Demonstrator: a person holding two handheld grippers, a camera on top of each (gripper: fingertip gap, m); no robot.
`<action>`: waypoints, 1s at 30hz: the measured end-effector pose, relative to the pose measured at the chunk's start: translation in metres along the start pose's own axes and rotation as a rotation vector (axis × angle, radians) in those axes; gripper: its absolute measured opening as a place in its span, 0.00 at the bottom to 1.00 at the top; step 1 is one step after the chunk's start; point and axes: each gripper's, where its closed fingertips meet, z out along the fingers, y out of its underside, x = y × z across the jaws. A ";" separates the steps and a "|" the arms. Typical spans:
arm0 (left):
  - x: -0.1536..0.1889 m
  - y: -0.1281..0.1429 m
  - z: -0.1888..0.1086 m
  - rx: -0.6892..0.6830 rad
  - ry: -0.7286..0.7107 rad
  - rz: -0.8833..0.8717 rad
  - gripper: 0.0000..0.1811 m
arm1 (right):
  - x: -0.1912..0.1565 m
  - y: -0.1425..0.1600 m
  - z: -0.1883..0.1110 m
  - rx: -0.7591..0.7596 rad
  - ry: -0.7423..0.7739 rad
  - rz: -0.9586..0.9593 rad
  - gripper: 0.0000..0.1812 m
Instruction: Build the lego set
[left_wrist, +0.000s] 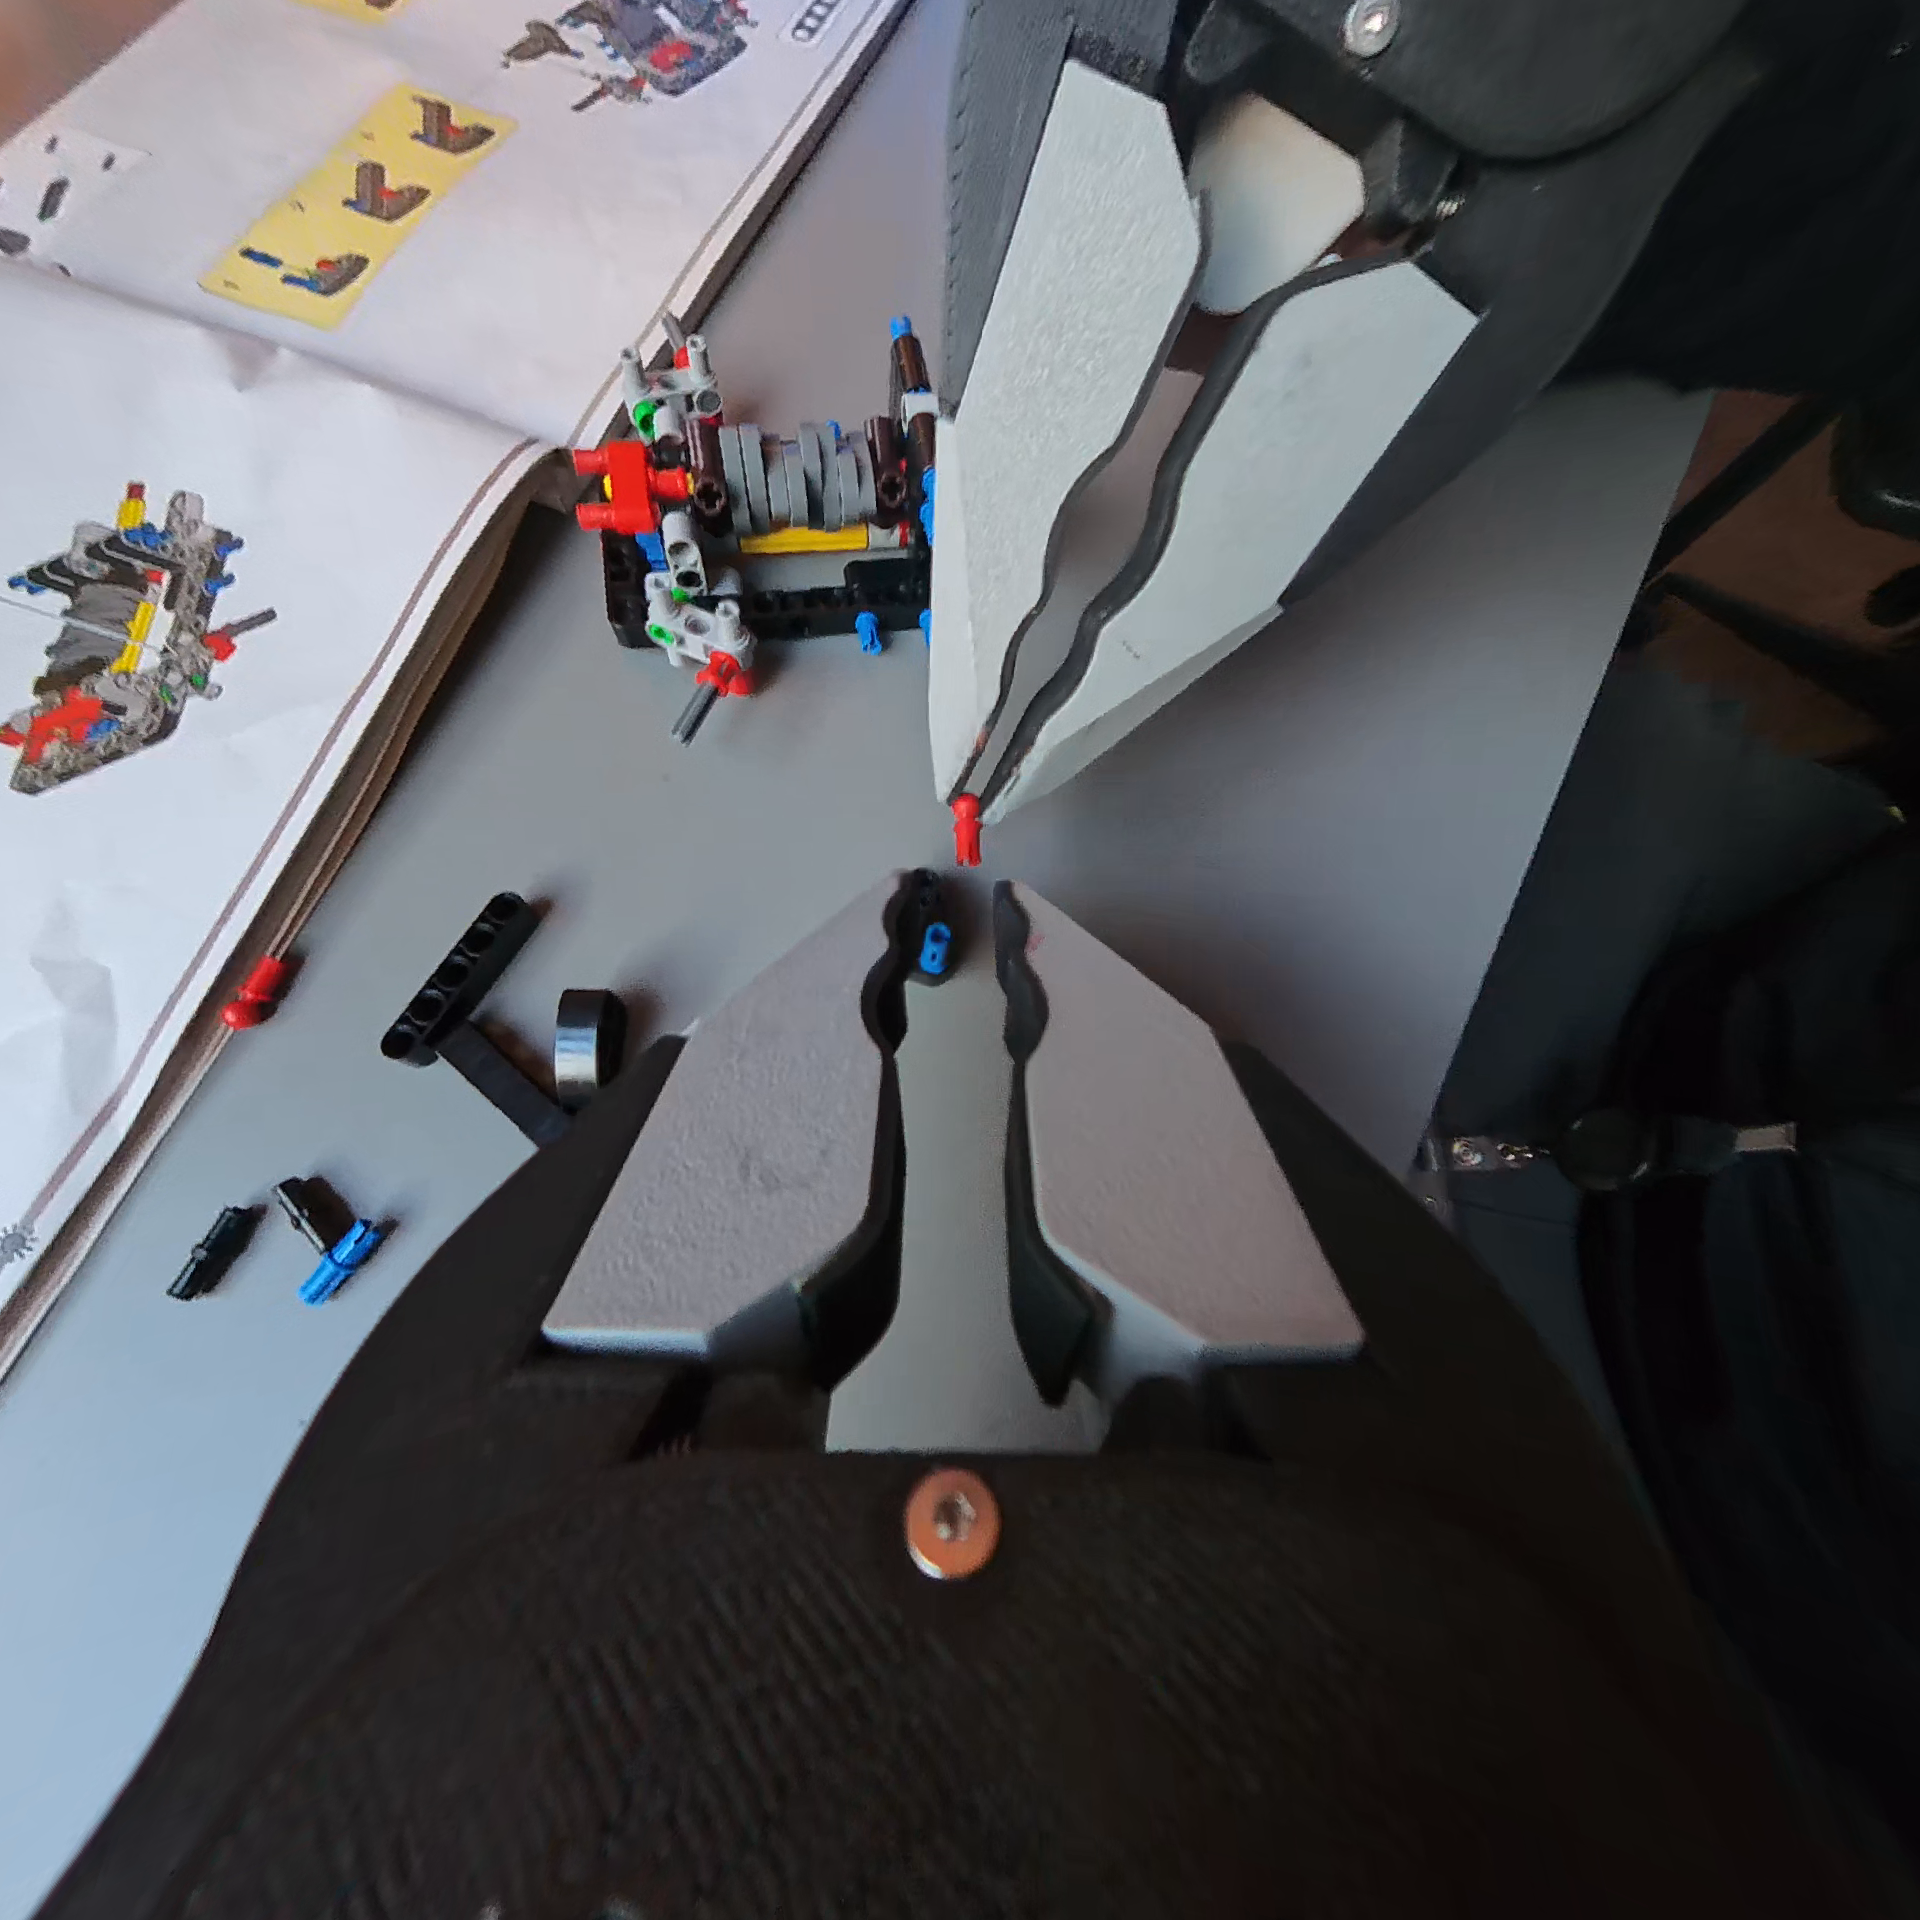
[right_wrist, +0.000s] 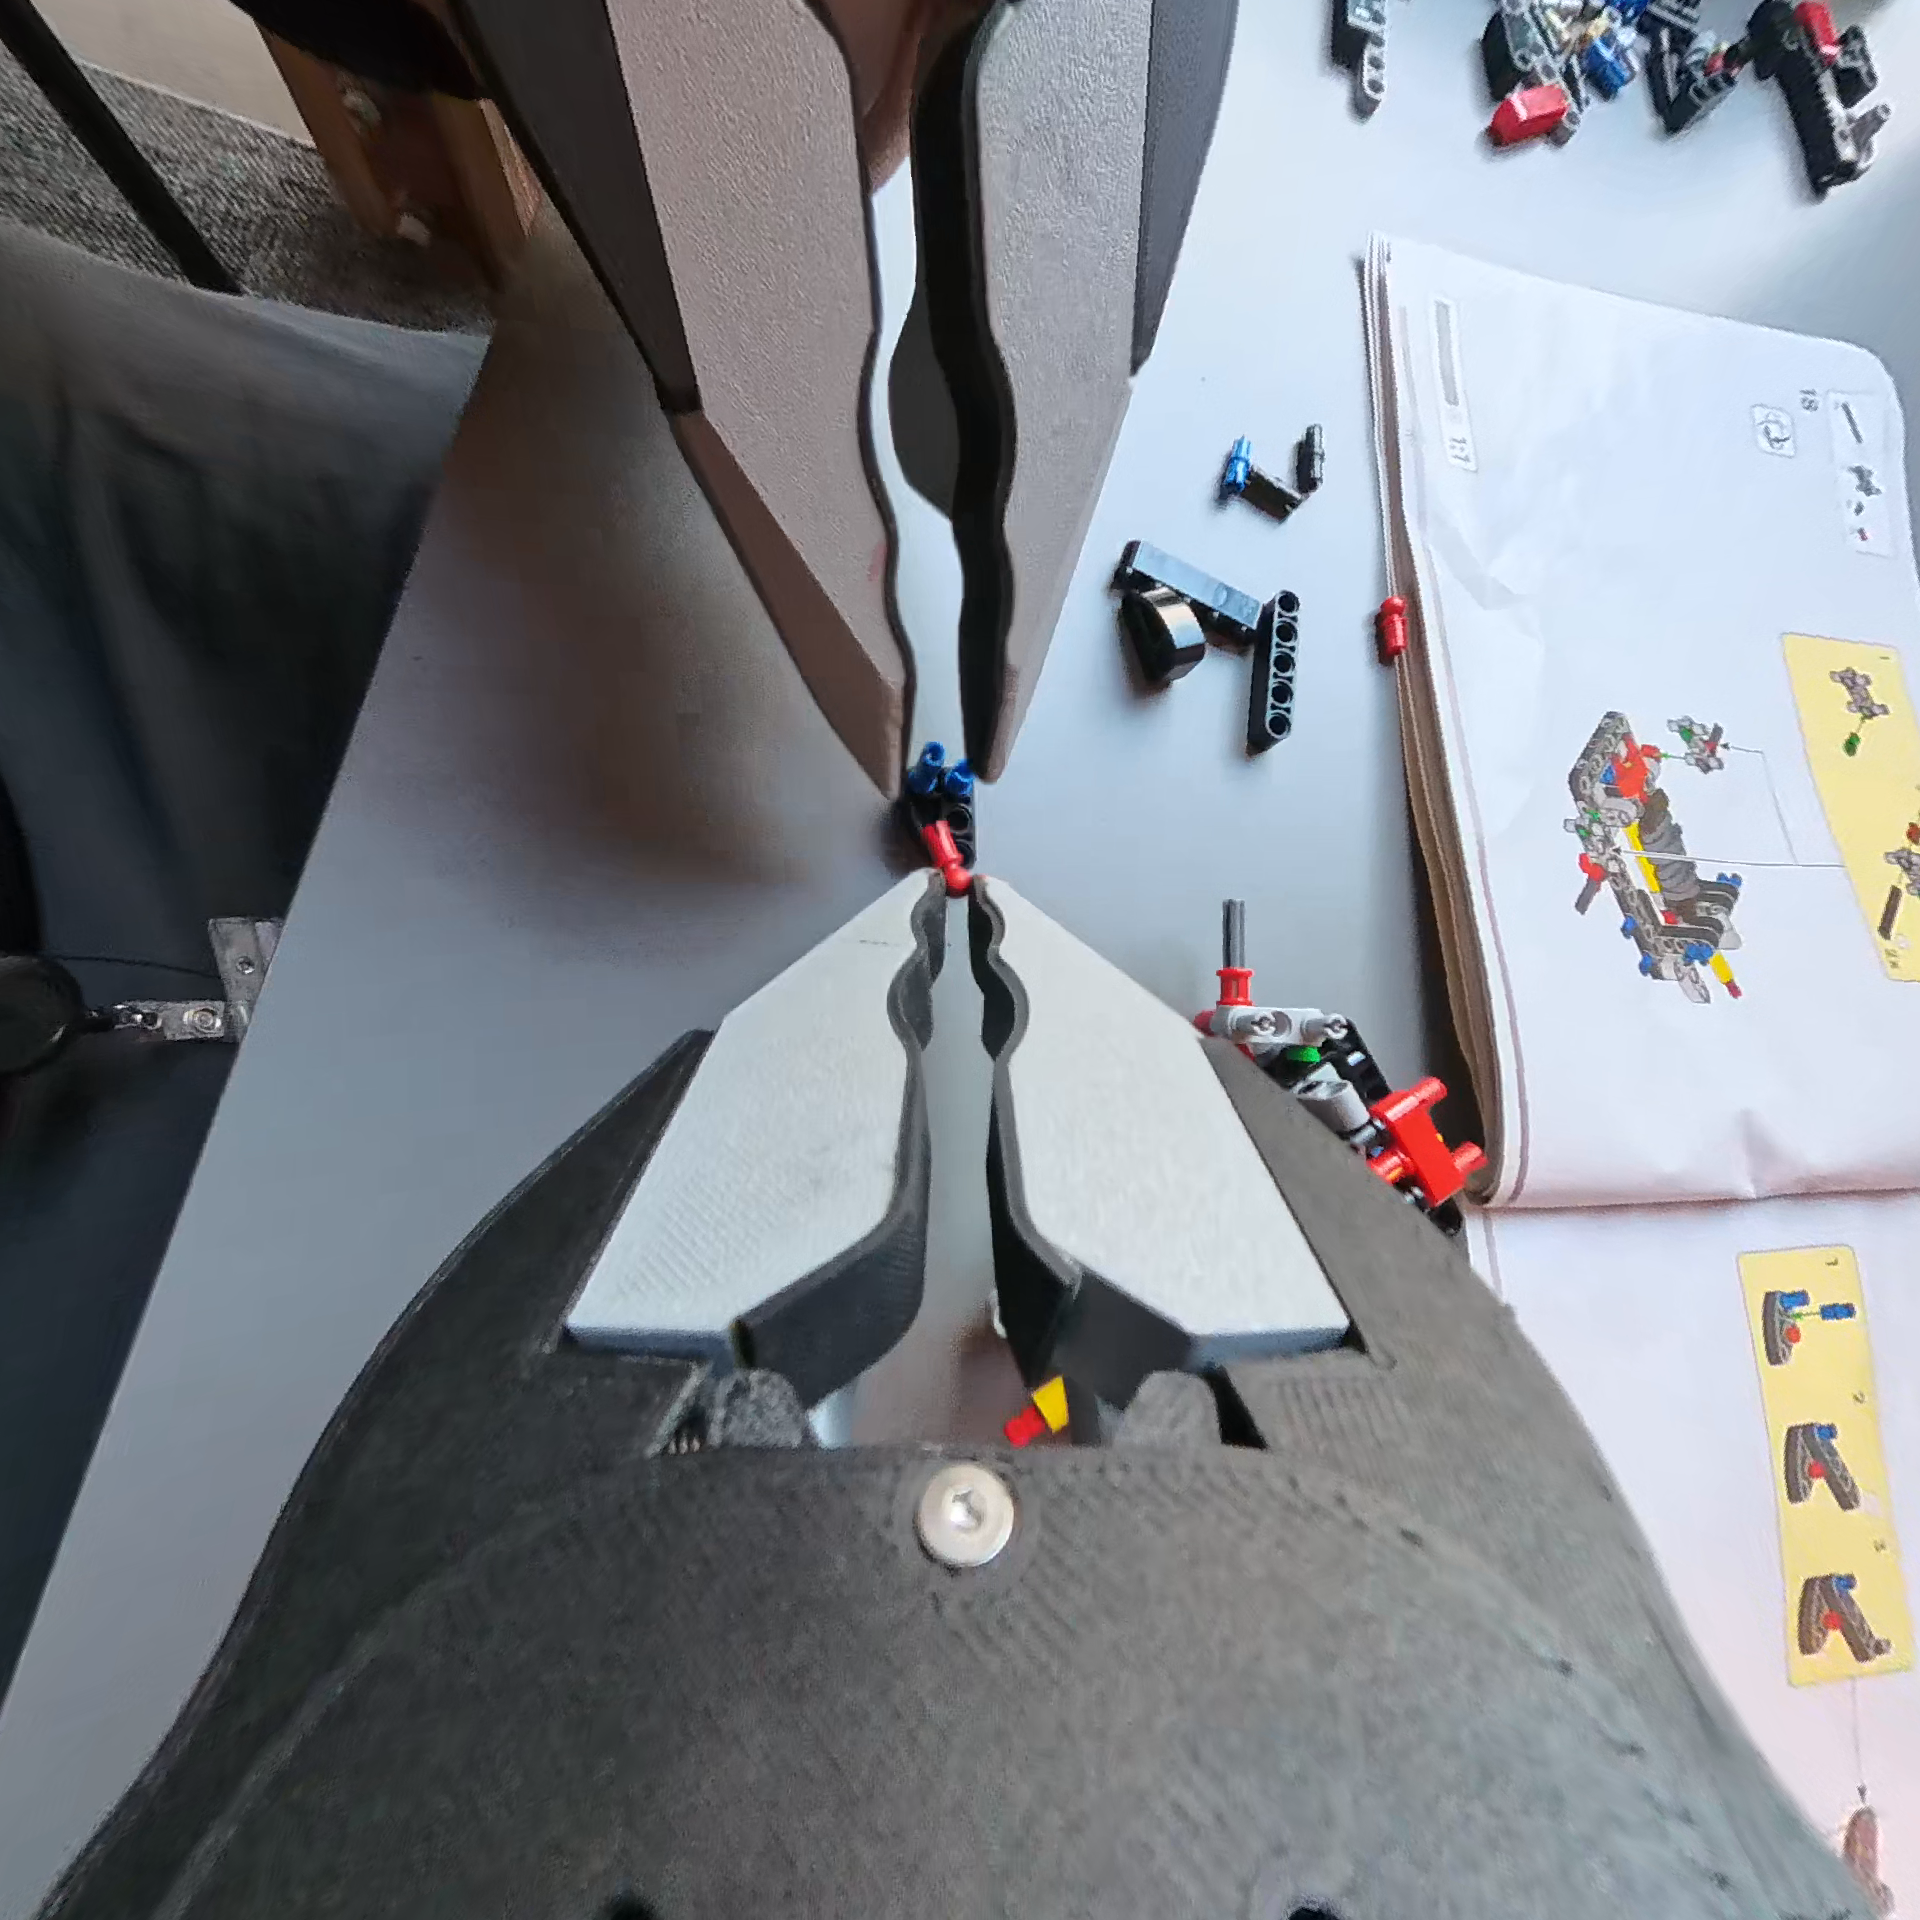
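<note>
My left gripper (left_wrist: 951, 894) is shut on a small black connector with blue pins (left_wrist: 932, 935). It also shows in the right wrist view (right_wrist: 940, 774), coming from above with that connector (right_wrist: 940, 800) at its tips. My right gripper (right_wrist: 956, 888) is shut on a red pin (right_wrist: 948, 857). In the left wrist view it (left_wrist: 977, 805) comes in from the upper right with the red pin (left_wrist: 966, 831) pointing at the connector. The pin's free end is at the connector; I cannot tell whether it is inside a hole. Both are held above the grey table (left_wrist: 727, 810).
The partly built model (left_wrist: 769, 520) stands behind, beside the open instruction booklet (left_wrist: 260, 416). Loose parts lie to the left: a black beam (left_wrist: 462, 977), a black curved piece (left_wrist: 582, 1049), a red pin (left_wrist: 255, 992), black and blue pins (left_wrist: 332, 1242). A parts pile (right_wrist: 1683, 73) lies far off.
</note>
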 end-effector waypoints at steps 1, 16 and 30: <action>0.000 -0.001 0.001 -0.003 -0.006 0.009 0.04 | 0.000 -0.002 -0.001 0.008 0.006 -0.006 0.01; 0.006 0.001 0.006 -0.024 -0.003 0.066 0.01 | -0.006 -0.010 -0.002 0.063 -0.036 0.013 0.01; 0.024 -0.011 -0.008 0.187 0.162 0.185 0.01 | -0.020 -0.033 -0.018 0.290 -0.174 0.004 0.01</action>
